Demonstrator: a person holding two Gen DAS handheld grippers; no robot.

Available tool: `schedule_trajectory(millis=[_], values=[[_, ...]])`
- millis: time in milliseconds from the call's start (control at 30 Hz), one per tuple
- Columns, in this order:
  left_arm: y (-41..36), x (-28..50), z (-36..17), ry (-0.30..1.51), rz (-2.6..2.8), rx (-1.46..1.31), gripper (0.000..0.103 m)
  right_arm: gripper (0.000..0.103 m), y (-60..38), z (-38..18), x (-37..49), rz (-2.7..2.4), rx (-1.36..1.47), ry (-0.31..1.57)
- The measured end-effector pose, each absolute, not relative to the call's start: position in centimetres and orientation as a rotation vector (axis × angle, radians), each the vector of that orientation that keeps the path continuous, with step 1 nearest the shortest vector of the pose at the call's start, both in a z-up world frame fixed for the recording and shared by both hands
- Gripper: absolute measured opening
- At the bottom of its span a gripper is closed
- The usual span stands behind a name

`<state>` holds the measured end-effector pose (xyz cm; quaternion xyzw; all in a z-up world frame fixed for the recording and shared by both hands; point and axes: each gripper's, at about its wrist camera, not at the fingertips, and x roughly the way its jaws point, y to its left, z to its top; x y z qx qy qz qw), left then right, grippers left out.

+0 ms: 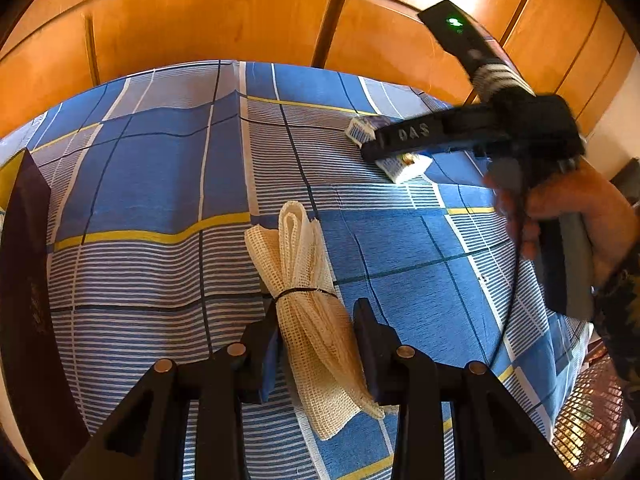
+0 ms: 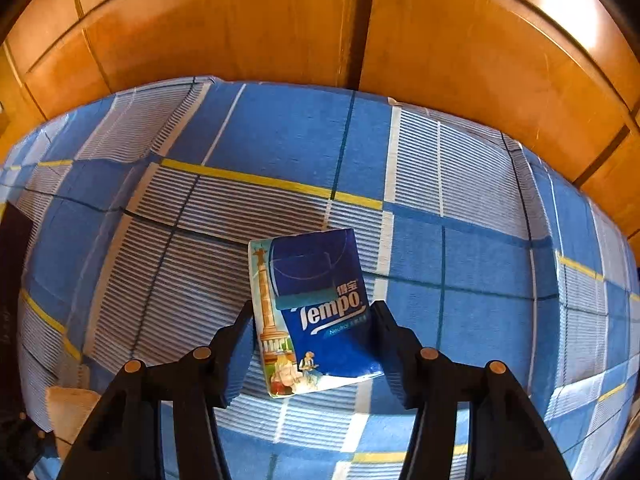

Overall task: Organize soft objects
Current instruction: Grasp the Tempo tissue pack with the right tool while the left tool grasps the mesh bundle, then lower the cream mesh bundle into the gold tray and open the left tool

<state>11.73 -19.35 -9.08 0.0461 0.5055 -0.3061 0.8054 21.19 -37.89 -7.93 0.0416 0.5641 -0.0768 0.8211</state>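
Note:
A cream mesh cloth bundle [image 1: 304, 280], tied with a dark band, lies on the blue checked sheet [image 1: 152, 184]. My left gripper [image 1: 316, 312] is shut on its lower half, both pads against its sides. A blue Tempo tissue pack [image 2: 320, 304] lies flat on the sheet [image 2: 480, 264]. My right gripper [image 2: 313, 308] is shut on it, one finger pressing each long side. In the left wrist view the right gripper [image 1: 384, 148], held by a hand [image 1: 576, 208], stands over the pack [image 1: 408, 168] at the far right.
Orange wooden cupboard panels [image 1: 240, 20] rise behind the sheet. A tall dark object [image 1: 24, 260] stands at the left edge. A reddish mesh basket [image 1: 588, 412] shows at the lower right. A corner of the cream bundle [image 2: 68, 404] appears low left in the right wrist view.

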Motion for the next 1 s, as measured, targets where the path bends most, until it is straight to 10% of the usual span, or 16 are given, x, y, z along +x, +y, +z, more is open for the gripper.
schedule_trajectory(millis=[1000], values=[[-17.6,7.8,-5.6,0.983,-0.594,0.150,0.027,0.055,-32.5,-8.3,10.6,-0.027,0.049,0.999]])
